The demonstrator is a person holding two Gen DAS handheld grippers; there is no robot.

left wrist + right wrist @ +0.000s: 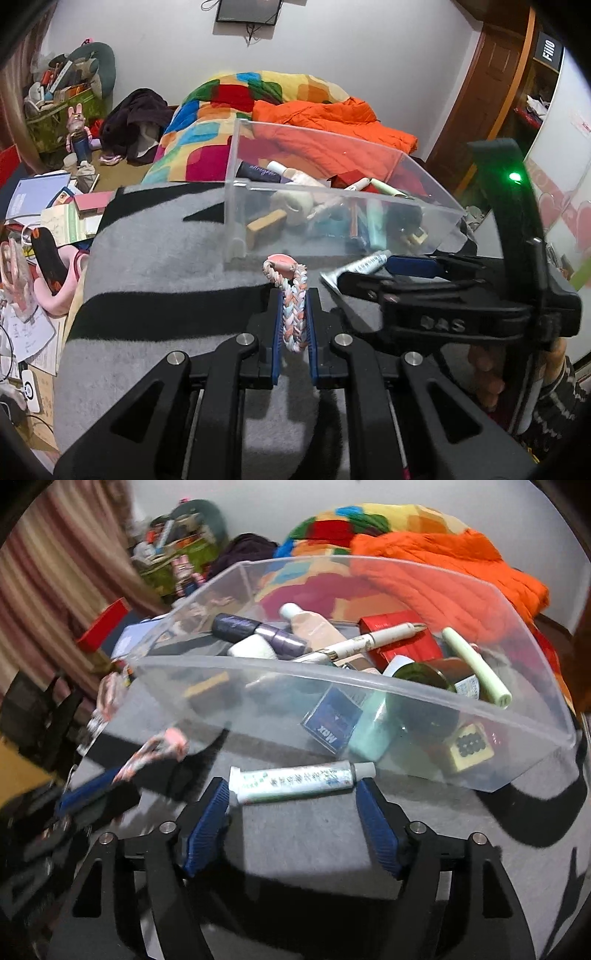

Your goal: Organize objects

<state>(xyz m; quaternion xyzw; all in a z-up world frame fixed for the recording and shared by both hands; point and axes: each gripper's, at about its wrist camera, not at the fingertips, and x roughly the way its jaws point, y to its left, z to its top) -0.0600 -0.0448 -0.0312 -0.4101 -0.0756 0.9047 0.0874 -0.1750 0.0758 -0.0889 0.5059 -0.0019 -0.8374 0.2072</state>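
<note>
Mostly done — the clear bin (369, 686) is nearly full. Left fingers (294, 295) pinch a braided band (293, 306); right fingers (293, 790), spread wide, straddle a tube (299, 780) on the table (303, 834) — both items left.

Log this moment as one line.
left gripper: shut on braided band | right gripper: open, astride tube | tube: on grey mat, outside clear bin

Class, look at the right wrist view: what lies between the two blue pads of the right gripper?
A small white tube, lying crosswise on the grey cloth just before the clear bin. The right gripper stands open around it; this shows best in the right wrist view.
</note>
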